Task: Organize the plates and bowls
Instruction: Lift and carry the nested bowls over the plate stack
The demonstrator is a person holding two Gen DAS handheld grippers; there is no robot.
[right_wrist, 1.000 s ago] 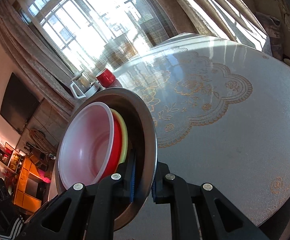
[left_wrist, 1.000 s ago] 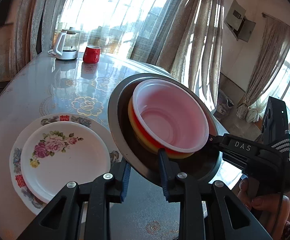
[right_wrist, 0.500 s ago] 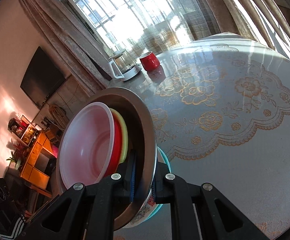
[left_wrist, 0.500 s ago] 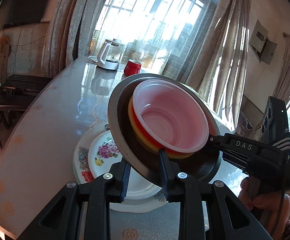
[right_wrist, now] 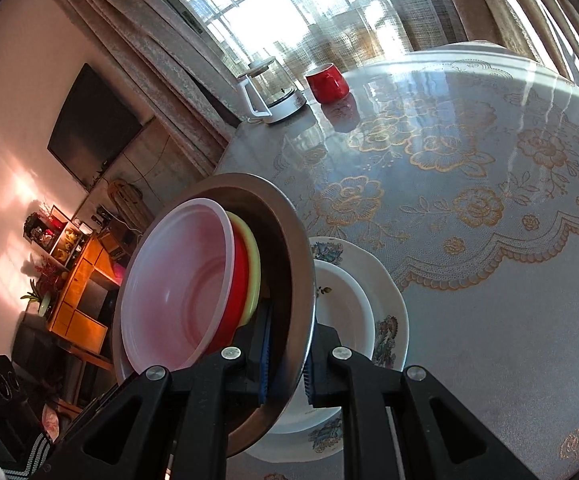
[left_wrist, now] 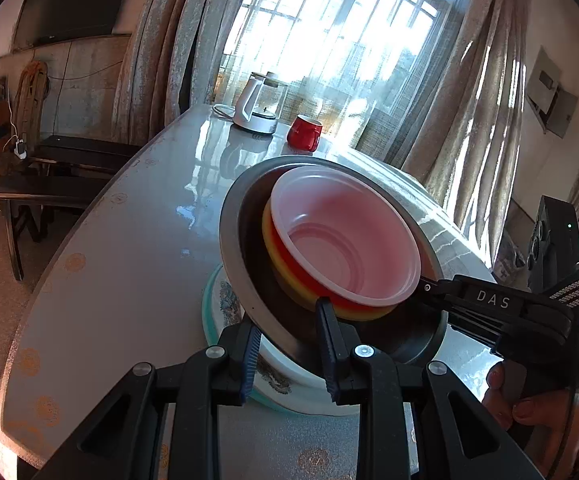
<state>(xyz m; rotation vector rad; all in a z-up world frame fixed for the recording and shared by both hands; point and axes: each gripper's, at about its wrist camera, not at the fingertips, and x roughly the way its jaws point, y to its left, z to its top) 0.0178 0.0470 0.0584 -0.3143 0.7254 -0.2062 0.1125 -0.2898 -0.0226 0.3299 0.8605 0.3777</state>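
Note:
A steel bowl (left_wrist: 245, 280) hangs tilted over the table, with a pale pink bowl (left_wrist: 349, 240), a red bowl (left_wrist: 289, 264) and a yellow bowl (left_wrist: 267, 232) nested inside. My left gripper (left_wrist: 289, 332) is shut on its near rim. My right gripper (right_wrist: 287, 356) is shut on the opposite rim of the steel bowl (right_wrist: 289, 264), and its tip shows in the left wrist view too. Just under the bowl lies a stack of flowered plates (right_wrist: 385, 300), with a small white plate (right_wrist: 341, 312) on top. The bowl hides much of the plates (left_wrist: 289, 396).
A glass kettle (left_wrist: 259, 108) and a red mug (left_wrist: 304, 132) stand at the far end of the patterned table (right_wrist: 489, 320). A dark bench (left_wrist: 49, 184) sits beyond the table's left edge. A hand (left_wrist: 529, 404) grips the right gripper's handle.
Both grippers have carried the bowl stack sideways across the table until it is over the plates. The plates, beside the bowl earlier, now lie mostly beneath it.

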